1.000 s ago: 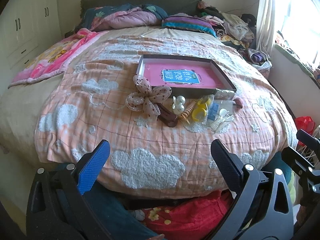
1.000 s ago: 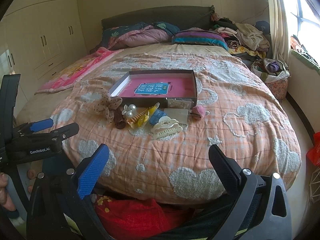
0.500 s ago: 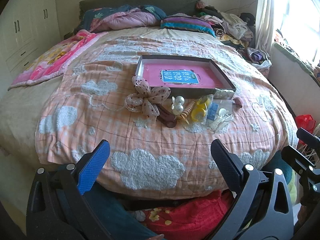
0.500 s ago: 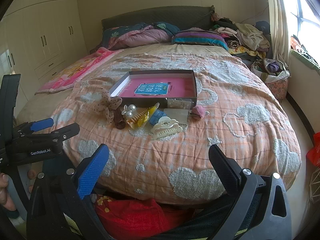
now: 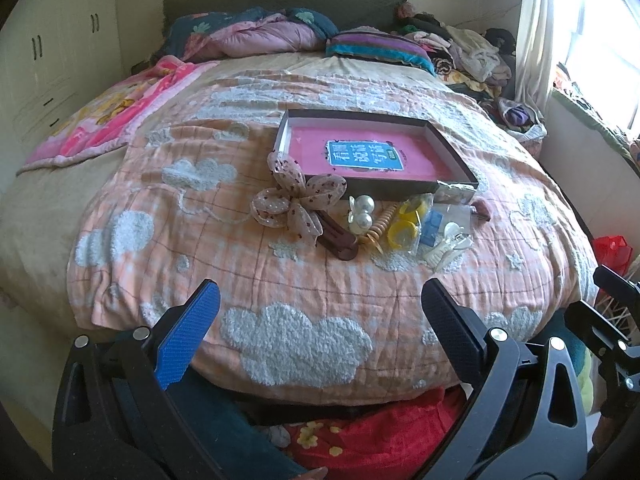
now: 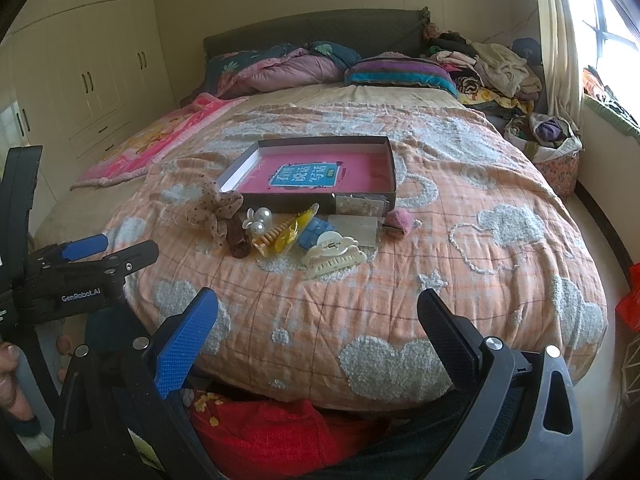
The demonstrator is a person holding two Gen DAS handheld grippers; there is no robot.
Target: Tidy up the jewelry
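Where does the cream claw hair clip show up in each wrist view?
Left wrist: the cream claw clip lies right of centre, at the right end of the pile of accessories, partly under clear packets.
Right wrist: the same clip lies near centre, the nearest item of the pile, in full view.
Shared landmark: the shallow box with the pink lining, just behind the pile in both views.

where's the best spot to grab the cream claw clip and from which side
Grip the cream claw clip across its arched back, near the central hinge, probably coming from above with the right gripper. It lies flat on the quilt at the near edge of the pile, teeth towards the camera, so its back is exposed.
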